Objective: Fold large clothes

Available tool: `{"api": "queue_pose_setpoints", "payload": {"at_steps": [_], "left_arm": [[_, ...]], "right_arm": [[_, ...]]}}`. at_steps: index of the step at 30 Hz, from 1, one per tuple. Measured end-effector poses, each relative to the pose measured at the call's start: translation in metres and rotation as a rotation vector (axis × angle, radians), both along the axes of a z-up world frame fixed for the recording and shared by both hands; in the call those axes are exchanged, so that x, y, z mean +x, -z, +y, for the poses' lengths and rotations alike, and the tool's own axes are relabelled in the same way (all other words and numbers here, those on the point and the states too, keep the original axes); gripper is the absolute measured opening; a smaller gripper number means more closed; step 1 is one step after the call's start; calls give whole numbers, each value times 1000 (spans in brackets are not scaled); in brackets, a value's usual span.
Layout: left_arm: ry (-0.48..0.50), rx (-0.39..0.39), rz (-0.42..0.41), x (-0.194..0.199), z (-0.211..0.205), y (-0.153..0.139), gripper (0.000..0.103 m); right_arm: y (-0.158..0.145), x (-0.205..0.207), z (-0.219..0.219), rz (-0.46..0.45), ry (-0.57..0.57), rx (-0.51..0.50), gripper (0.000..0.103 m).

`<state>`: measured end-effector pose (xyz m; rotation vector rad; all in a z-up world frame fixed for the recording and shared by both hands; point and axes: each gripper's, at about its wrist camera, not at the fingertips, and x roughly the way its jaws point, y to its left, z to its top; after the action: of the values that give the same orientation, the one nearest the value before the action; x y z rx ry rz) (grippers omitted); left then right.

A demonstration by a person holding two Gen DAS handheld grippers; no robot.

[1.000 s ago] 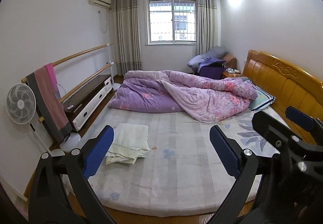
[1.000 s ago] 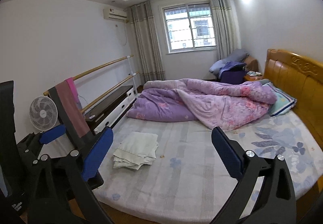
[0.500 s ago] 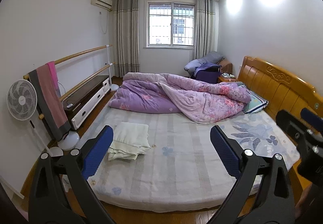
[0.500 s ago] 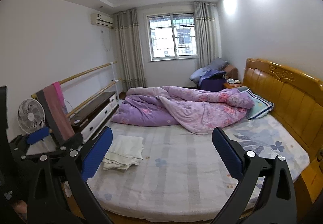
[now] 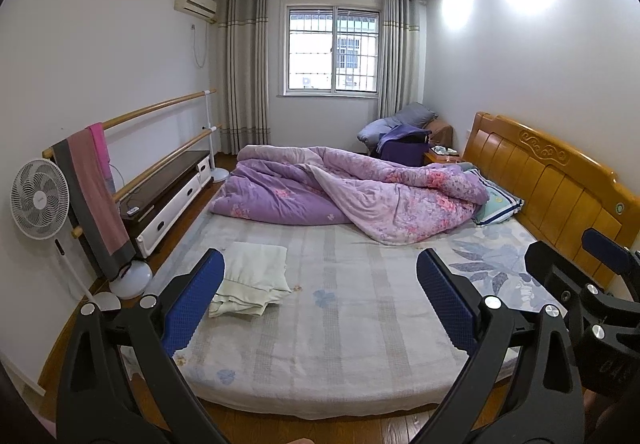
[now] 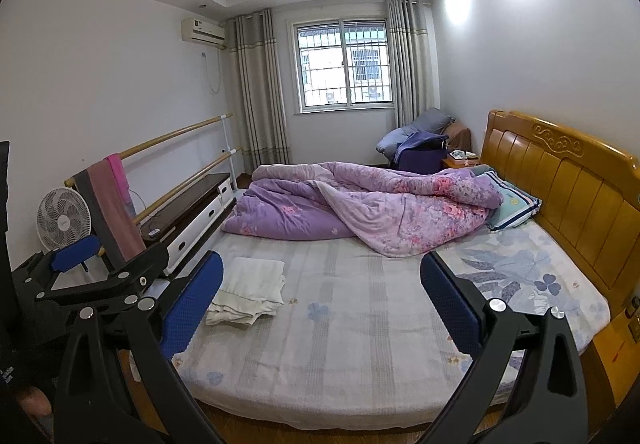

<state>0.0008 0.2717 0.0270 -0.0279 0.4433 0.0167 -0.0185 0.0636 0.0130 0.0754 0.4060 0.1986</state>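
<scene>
Left gripper (image 5: 318,300) and right gripper (image 6: 320,304), both held wide apart and empty, are drawn back from the bed (image 5: 360,364); folded cream garment (image 5: 252,280) is left near its left edge, apparently finished.

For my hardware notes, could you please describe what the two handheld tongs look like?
Both the left tongs and the right tongs match: matte black angular plastic arms with silver screw heads, each ending in a blue dimple-textured pad. No cables or sleeves are visible.
</scene>
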Motion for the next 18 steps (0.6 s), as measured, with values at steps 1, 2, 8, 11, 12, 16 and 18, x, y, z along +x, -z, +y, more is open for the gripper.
{"api": "queue_pose_setpoints", "payload": {"at_steps": [1, 2, 8, 11, 12, 16, 18], "left_arm": [[-1, 0, -1, 0, 0, 1, 97], [-4, -2, 0, 0, 0, 0, 97], [-12, 2, -1, -2, -2, -1, 98], [-19, 3, -2, -2, -3, -2, 98], [-21, 4, -3, -3, -5, -2, 98], [-23, 1, -6, -3, -6, -1, 98], [-25, 5, -7, -3, -7, -1, 98]], "right_arm": [[0, 0, 0, -1, 0, -1, 95], [0, 0, 1, 1, 0, -1, 95], [0, 0, 1, 6, -10, 2, 95], [0, -1, 2, 6, -12, 1, 95], [0, 0, 1, 7, -13, 1, 95], [0, 2, 1, 9, -13, 3, 95], [-1, 3, -1, 9, -14, 1, 95]]}}
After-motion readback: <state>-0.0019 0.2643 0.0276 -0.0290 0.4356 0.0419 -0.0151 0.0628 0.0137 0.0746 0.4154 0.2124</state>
